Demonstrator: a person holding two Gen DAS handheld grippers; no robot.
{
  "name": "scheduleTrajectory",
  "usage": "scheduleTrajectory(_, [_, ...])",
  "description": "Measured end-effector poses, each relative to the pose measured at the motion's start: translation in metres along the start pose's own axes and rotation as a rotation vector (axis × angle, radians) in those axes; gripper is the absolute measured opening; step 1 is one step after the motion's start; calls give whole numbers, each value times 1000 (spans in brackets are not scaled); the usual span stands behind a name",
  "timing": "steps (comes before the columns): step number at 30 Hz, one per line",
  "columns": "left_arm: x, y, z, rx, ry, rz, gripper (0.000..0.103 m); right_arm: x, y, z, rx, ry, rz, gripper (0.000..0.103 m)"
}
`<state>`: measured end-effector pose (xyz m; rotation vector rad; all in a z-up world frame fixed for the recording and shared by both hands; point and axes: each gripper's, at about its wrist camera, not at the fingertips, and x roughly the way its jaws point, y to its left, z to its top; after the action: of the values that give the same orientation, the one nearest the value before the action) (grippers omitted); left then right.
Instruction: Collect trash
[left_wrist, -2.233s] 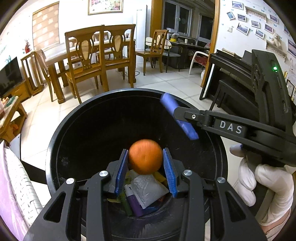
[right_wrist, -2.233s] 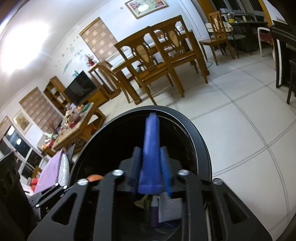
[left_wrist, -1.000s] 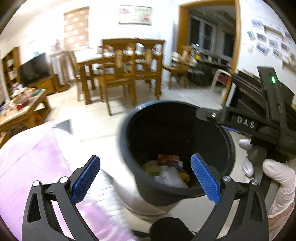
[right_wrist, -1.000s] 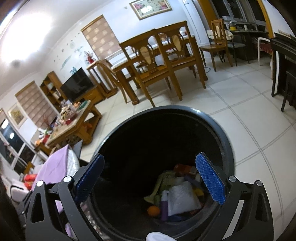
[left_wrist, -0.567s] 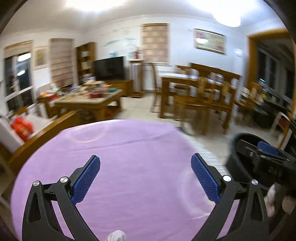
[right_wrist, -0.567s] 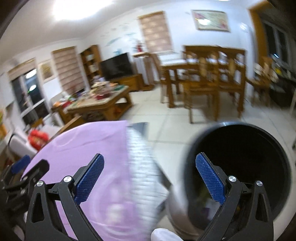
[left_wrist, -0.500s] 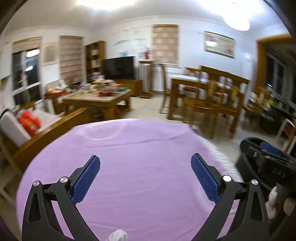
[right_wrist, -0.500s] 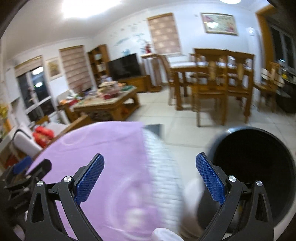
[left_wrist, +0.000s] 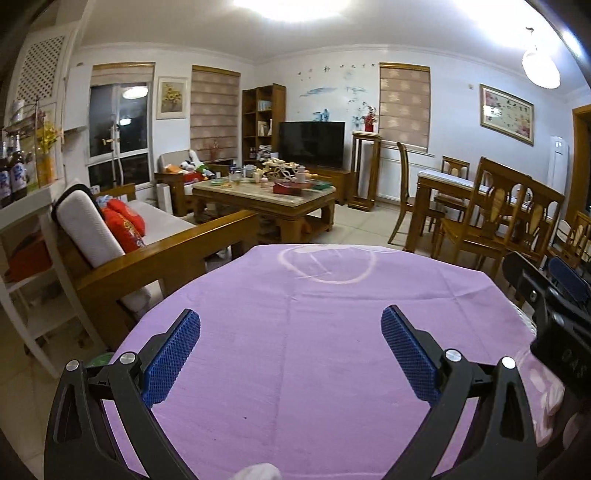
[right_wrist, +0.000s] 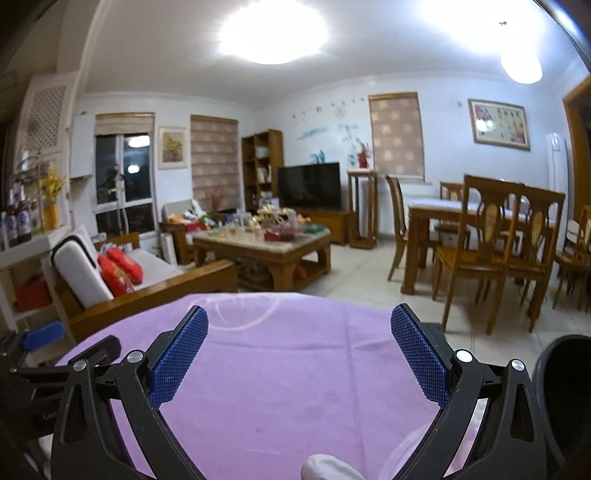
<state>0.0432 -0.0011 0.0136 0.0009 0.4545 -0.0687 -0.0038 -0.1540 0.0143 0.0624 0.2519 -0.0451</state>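
Bright ceiling lamp (right_wrist: 273, 31) glares white overhead (right view slightly soft), with fisheye bending at edges.

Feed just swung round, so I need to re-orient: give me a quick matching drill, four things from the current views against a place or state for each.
Things:
1. left gripper
2. purple tablecloth
3. black bin
4. red cushions

Places or states:
A. on the wooden sofa at the left
B. lower right edge of the right wrist view, beside the table
C. open, nothing between its pads
D. spread under both grippers, no trash visible on it

Pairs: 1-C, 2-D, 3-B, 4-A
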Motion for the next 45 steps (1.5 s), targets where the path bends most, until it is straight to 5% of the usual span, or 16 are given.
scheduleTrajectory(6, [-4,-5,-3,16,-14,-10,98,-3,0,-4,-13,-44,13,98])
scheduleTrajectory(45, [-4,-4,-13,37,-4,8,98,5,-1,-15,29,26,9,98])
